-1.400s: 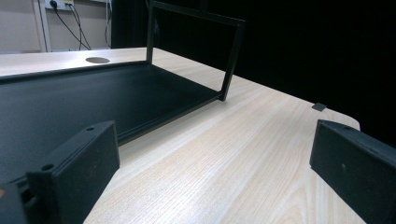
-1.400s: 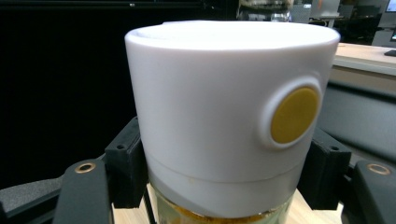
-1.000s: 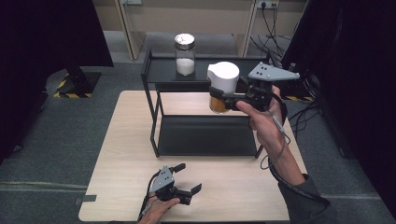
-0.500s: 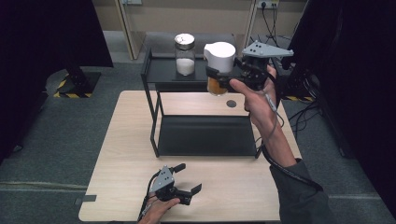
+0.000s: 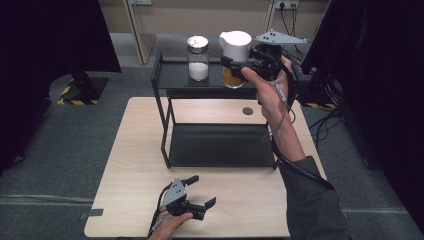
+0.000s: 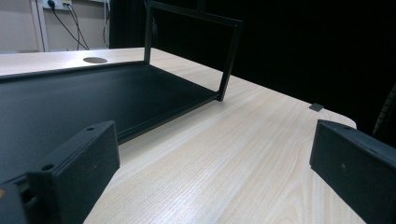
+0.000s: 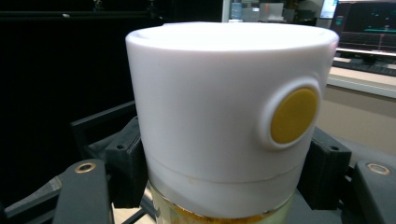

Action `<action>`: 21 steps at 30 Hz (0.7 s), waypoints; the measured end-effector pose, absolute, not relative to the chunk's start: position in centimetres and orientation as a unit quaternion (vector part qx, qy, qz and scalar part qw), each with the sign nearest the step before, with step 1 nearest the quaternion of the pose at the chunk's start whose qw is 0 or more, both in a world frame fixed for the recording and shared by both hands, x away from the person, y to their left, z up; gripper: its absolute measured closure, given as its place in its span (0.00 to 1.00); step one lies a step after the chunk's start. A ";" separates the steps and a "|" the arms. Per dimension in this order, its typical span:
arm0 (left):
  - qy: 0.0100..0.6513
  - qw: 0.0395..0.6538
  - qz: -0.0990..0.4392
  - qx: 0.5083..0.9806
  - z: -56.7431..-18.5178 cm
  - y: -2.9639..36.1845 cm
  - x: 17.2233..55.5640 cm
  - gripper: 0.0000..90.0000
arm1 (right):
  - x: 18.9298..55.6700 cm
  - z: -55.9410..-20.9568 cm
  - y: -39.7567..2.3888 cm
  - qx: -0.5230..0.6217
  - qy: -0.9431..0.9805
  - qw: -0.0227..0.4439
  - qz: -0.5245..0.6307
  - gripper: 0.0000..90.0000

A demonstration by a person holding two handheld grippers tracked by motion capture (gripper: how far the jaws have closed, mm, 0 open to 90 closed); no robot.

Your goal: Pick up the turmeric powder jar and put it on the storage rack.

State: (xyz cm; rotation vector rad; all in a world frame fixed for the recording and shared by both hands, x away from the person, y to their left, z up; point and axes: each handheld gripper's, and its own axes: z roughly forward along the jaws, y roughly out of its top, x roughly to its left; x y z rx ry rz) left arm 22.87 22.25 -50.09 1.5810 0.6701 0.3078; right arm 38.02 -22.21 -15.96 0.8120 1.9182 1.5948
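Clamping the jar [image 5: 235, 59] just under its wide white cap, the right gripper [image 5: 239, 66] holds it upright over the right end of the black rack's [image 5: 162, 107] top shelf. Glass with amber contents, it looks rigid, smooth, fairly heavy and breakable, so a hold below the cap seems sound. That forearm reaches far forward. By the table's [image 5: 135, 150] near edge, the left gripper [image 5: 202, 192] rests spread wide, empty.
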 end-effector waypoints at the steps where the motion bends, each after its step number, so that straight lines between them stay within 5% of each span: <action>1: 0.294 0.643 0.135 0.694 -50.1 22.3 22.9 0.01 | 38.2 -16.0 -22.1 0.302 0.706 0.258 0.586 0.34; 21: 0.294 0.644 0.130 0.694 -50.1 22.3 22.9 0.01 | 41.0 -17.0 -20.1 0.328 0.696 0.272 0.579 0.34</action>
